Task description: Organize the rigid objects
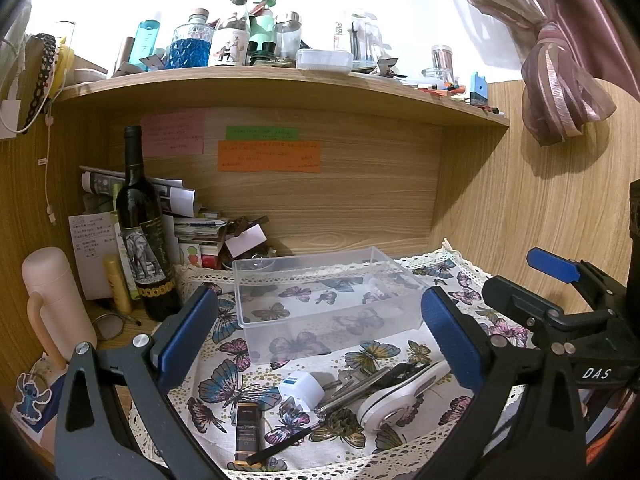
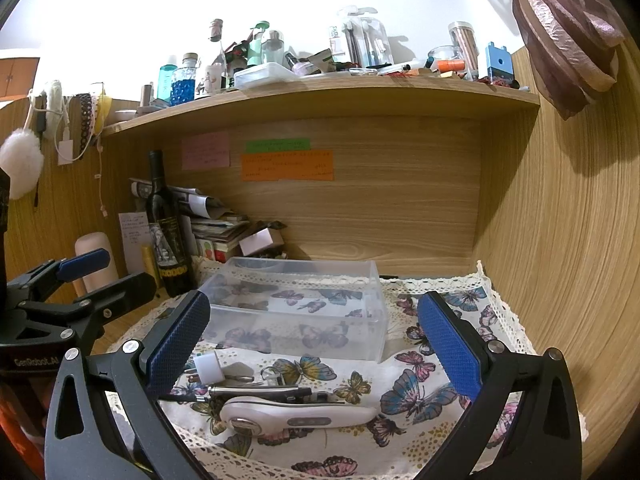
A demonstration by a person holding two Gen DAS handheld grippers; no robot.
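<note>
A clear plastic bin (image 1: 328, 300) stands on the butterfly cloth (image 1: 224, 380) covering the surface, with a white charger plug (image 1: 301, 388), white handheld device (image 2: 300, 416) and metal tools (image 2: 260, 392) lying just before it, while left tongs (image 1: 320, 340) and right tongs (image 2: 316, 344) hover wide open, gripping nothing.

Clear glossy plastic box (image 1: 328, 300) on lace-edged butterfly cloth (image 1: 224, 384)

Black fingers (image 2: 176, 344) (blue textured pads)

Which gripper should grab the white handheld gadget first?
Probably the right gripper: it is open with the white handheld gadget lying directly between its fingers, whereas for the left gripper it sits off to the right.
</note>
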